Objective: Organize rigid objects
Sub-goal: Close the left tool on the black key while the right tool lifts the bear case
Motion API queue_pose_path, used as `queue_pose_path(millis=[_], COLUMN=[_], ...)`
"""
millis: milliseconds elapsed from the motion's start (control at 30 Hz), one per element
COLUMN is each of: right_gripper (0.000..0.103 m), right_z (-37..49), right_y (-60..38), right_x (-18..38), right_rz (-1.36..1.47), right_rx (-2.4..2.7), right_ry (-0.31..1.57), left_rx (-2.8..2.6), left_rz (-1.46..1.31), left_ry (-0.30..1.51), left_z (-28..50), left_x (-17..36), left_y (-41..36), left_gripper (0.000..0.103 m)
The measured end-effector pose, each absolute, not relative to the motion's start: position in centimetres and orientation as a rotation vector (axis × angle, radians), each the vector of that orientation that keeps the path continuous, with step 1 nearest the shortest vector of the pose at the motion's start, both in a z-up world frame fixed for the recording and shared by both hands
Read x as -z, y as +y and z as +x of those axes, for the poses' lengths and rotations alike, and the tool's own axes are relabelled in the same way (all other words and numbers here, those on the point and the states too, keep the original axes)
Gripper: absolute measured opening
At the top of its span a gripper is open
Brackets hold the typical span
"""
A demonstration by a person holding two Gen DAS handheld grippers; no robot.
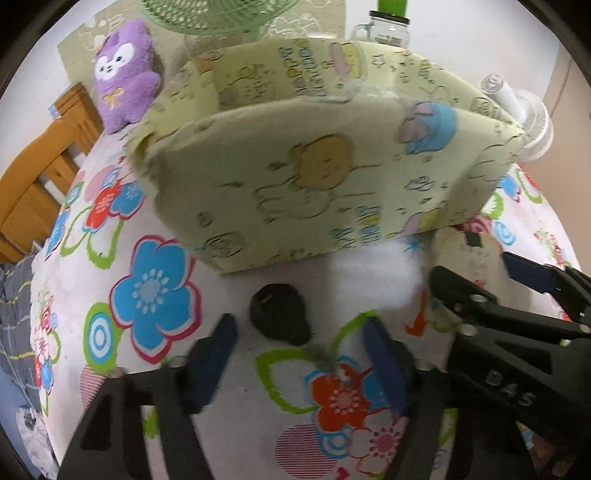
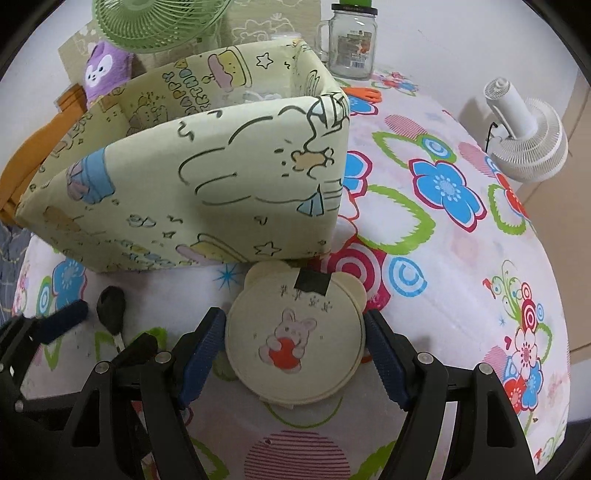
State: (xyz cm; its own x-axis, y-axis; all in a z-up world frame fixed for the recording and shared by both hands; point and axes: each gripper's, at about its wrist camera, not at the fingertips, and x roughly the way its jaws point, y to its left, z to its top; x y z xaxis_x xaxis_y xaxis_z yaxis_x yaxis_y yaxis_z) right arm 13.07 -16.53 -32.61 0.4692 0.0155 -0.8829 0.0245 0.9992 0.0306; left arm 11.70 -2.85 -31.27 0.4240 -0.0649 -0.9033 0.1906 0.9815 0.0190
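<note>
A black key (image 1: 279,314) lies on the floral cloth, in front of a pale green fabric box (image 1: 314,166) with cartoon prints. My left gripper (image 1: 298,323) stands open around the key, one blue pad on each side, neither touching it. In the right wrist view a round cream case (image 2: 295,332) with a bunny picture and bear ears sits between the blue pads of my right gripper (image 2: 294,314), which is shut on its sides. The box (image 2: 184,184) is just beyond it. The key (image 2: 110,306) and left gripper (image 2: 107,332) show at the lower left.
Behind the box are a purple plush (image 1: 123,70), a green fan (image 2: 155,22) and a glass jar mug (image 2: 352,40). A white desk fan (image 2: 524,133) stands at the right edge. Wooden furniture (image 1: 40,173) is on the left. An orange object (image 2: 365,94) lies past the box.
</note>
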Motion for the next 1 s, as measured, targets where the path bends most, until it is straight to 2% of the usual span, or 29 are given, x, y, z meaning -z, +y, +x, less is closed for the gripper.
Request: queue_pose_path(millis=[100, 233, 367, 1000], right_gripper=[0.079, 0.079, 0.079, 0.077], right_z=[13.29, 13.33, 13.31, 12.89], right_y=[-16.46, -16.48, -16.49, -16.43], right_x=[32.65, 32.67, 32.61, 32.38], right_rz=[0.041, 0.046, 0.056, 0.030], right_rx=[0.015, 0.023, 0.027, 0.014], right_ry=[1.086, 1.090, 1.094, 1.105], left_rx=[0.163, 0.184, 0.184, 0.170], left_rz=[0.117, 0.110, 0.106, 0.119], left_ry=[1.128, 1.130, 1.133, 1.163], left_z=[11.84, 11.93, 11.96, 11.80], left_x=[31.30, 31.11, 31.04, 30.91], left_y=[-3.00, -3.26, -3.32, -2.95], left_gripper=[0.061, 0.042, 0.034, 0.031])
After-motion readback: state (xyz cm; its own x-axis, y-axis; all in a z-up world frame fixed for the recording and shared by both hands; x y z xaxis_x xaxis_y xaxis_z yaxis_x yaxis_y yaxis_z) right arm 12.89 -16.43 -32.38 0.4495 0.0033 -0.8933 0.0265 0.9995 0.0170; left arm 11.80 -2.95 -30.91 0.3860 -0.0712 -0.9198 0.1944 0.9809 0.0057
